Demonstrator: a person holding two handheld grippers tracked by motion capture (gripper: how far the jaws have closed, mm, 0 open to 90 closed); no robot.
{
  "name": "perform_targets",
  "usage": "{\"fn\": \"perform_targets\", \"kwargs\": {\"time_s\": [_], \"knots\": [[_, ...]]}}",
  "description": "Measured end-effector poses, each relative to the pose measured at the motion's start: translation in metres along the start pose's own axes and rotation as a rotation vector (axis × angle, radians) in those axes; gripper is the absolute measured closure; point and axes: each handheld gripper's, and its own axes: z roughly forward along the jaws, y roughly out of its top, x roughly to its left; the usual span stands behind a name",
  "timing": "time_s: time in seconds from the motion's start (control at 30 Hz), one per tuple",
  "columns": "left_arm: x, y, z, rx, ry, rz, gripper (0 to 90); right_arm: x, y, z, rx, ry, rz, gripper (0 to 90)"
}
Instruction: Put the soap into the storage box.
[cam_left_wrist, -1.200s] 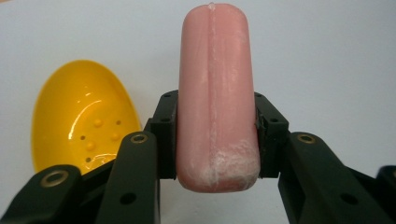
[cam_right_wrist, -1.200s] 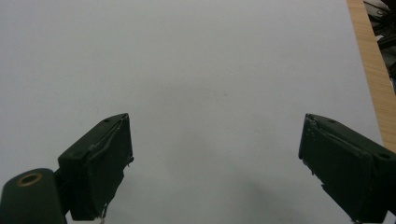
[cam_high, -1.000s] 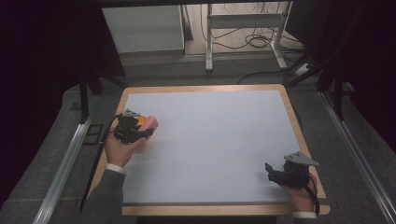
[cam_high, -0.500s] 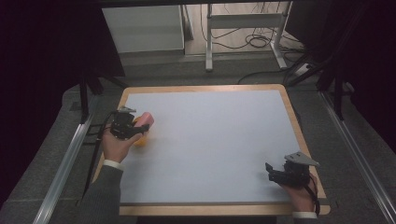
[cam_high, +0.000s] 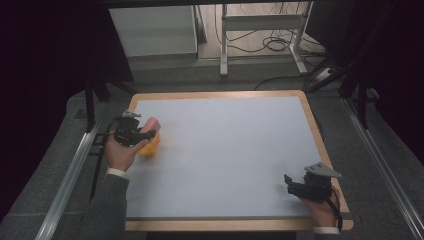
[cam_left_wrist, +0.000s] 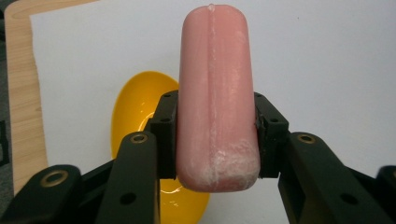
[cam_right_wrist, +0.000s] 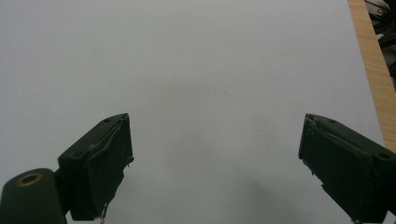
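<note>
Nearest the person, the right gripper (cam_high: 306, 186) rested at the desk's (cam_high: 225, 145) front right corner, its jaws wide apart over bare white surface. Farther off at the left edge, the left gripper (cam_high: 131, 133) had drawn back toward that edge within the last second, jaws clamped on the pink sausage (cam_left_wrist: 215, 93), now held above the yellow bowl (cam_left_wrist: 135, 121). A drop into the bowl looked likely; nothing blocked it.

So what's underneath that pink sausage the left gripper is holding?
A yellow bowl lies on the white mat below the pink sausage, which the left gripper clamps. The sausage and jaws cover the bowl's right side.
</note>
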Motion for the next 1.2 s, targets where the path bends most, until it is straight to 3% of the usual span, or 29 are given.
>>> {"fn": "perform_targets", "kwargs": {"time_s": [0.57,1.2], "knots": [[0.023,-0.01,0.014,0.027,0.041,-0.06,60.4,0.001,0.0,0.001,0.004,-0.001,-0.002,9.5],[0.022,-0.026,0.037,0.093,0.056,-0.054,60.2,0.001,-0.001,0.001,0.004,-0.004,-0.005,9.5]]}}
